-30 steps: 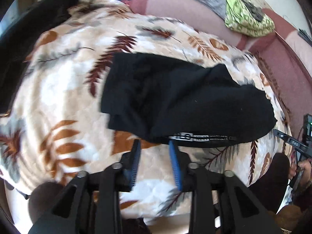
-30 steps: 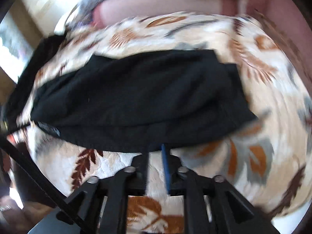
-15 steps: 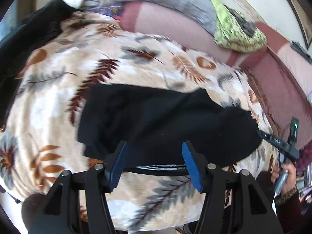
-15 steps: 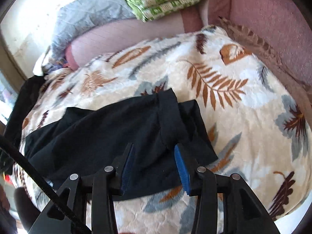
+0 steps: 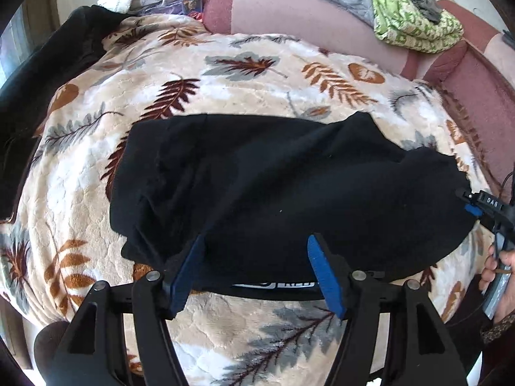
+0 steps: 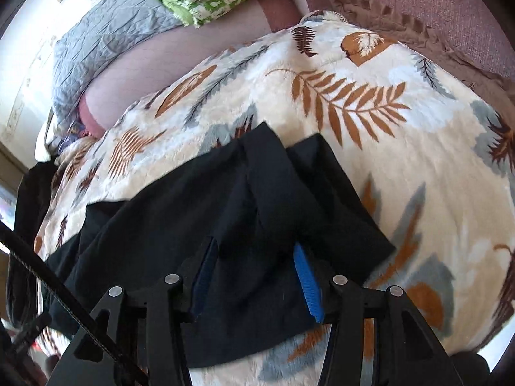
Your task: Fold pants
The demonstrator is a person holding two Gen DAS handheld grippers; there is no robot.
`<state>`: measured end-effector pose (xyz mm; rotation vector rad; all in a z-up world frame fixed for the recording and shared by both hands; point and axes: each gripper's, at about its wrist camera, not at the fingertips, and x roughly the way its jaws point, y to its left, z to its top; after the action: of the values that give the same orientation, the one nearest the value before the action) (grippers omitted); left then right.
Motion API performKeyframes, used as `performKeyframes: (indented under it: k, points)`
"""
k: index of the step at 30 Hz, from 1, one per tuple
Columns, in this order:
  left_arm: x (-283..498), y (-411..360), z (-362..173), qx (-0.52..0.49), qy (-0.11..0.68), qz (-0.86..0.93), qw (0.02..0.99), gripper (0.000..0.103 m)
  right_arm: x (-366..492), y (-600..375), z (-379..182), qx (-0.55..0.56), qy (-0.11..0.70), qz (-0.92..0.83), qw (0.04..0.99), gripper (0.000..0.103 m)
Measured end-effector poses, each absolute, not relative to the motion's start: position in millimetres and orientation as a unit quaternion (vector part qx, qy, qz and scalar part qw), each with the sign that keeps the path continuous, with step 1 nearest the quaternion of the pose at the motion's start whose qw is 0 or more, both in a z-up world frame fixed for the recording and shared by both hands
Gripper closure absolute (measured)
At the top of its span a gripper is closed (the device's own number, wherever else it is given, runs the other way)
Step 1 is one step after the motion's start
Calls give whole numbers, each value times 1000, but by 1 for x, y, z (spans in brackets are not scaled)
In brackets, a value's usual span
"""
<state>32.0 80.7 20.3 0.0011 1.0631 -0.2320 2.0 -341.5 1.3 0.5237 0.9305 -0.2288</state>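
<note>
Item, pants (image 5: 283,189): black, lying in a folded bundle across the middle of the left wrist frame, on the leaf-print blanket (image 5: 257,74); waistband label at the lower edge, just behind my left pads; I judge them laid crosswise so that each end falls under one tool; the cuff end shows in the lower centre of the right wrist frame, one hem overlapping the other.

Item, left hand-held gripper (image 5: 254,273): bottom centre of its frame; jaws have just been opening and now stand about half apart, straddling the waistband edge; cloth lies between the blue pads, which do not press on it; nothing held.

Item, right hand-held gripper (image 6: 257,278): bottom centre of its frame, also seen at the right edge of the left wrist frame beside the bundle's end; jaws have just been opening, now moderately parted over the cuff end; cloth between the pads, unpinched; nothing held.

Item, green cloth (image 5: 415,22): upper right, well apart, not involved.

Judgement: both tools set to pinch for the next fold.
</note>
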Motion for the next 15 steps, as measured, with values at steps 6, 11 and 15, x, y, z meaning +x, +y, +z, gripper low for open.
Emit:
performKeyframes:
  k: [6,11,15]
  points:
    - [29,77,20,5,506,-100,857,34,-3,-337,12,256,418,-101,866,92]
    - [29,69,21,23,506,-89,858,34,-26,-340,27,259,402,-99,873,92]
    - [26,65,19,41,504,-81,859,34,-38,-354,23,267,411,-114,864,92]
